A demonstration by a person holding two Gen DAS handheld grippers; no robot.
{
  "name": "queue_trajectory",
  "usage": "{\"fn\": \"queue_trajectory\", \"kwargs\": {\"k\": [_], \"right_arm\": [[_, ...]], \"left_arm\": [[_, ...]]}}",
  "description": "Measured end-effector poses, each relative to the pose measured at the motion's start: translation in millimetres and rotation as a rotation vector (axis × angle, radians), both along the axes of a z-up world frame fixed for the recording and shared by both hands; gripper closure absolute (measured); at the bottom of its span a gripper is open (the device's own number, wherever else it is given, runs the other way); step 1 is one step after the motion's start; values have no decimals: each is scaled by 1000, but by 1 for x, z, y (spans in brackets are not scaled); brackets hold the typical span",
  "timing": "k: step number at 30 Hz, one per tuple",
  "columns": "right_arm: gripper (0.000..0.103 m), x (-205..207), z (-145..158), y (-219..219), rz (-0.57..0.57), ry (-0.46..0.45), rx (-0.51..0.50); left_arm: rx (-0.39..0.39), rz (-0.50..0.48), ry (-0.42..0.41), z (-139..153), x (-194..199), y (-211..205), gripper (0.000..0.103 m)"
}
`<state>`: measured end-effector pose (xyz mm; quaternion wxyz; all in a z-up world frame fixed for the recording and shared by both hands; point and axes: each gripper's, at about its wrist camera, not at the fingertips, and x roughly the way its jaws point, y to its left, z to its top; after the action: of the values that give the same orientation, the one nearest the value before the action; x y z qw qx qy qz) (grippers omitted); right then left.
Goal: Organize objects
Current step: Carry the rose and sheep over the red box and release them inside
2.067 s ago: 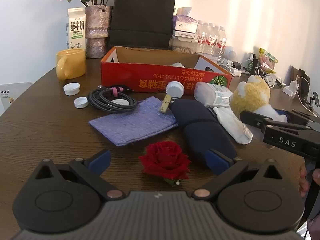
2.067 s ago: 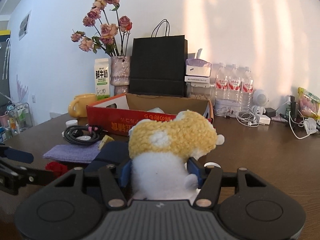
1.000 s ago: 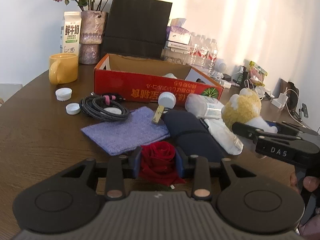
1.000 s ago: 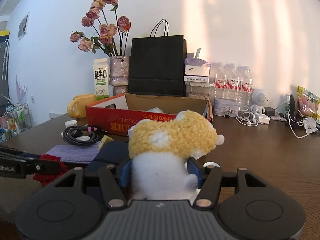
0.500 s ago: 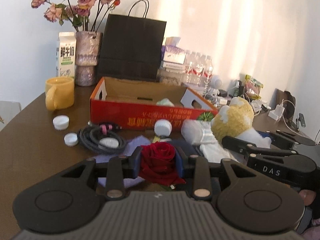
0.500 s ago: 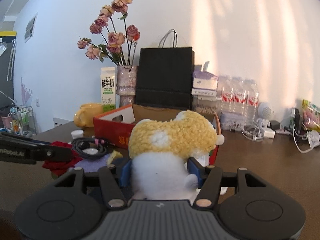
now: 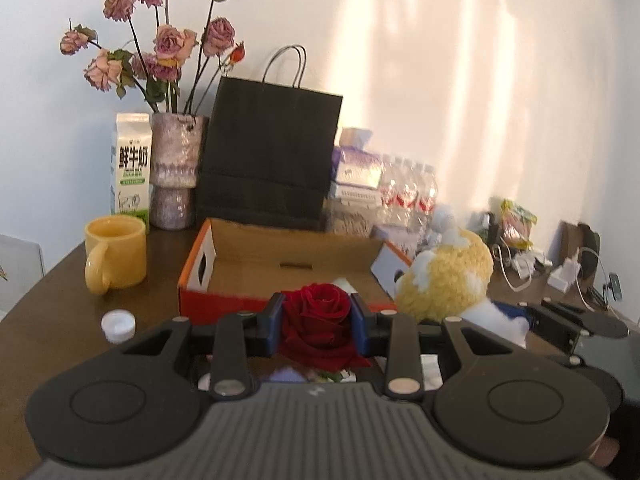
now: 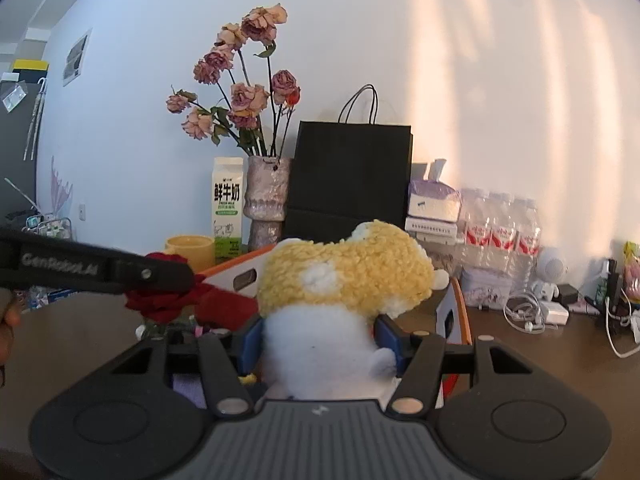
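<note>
Two loads up, both facing the red cardboard box dead ahead and just below: right gripper clamped on plush toy, left gripper pinching red rose, left slightly nearer.

Black plastic left gripper, ribbed grey housing, blue fingers, brass-coloured pivot pins, round recessed discs

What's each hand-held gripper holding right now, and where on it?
Left hand-held gripper: red rose, clamped across the bloom. Right hand-held gripper: yellow-and-white plush toy, clamped across its white lower body.
</note>
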<state>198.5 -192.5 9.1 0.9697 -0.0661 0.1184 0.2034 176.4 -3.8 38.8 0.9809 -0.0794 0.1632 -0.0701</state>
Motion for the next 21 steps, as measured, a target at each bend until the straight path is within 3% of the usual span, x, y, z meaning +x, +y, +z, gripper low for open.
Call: {"fn": "queue_trajectory", "kwargs": {"k": [10, 21], "right_arm": [[45, 57, 18, 15, -19, -23, 25], [45, 128, 18, 16, -77, 3, 55]], "left_arm": [[-32, 31, -43, 23, 62, 2, 68], [-56, 65, -6, 14, 131, 4, 68]]}}
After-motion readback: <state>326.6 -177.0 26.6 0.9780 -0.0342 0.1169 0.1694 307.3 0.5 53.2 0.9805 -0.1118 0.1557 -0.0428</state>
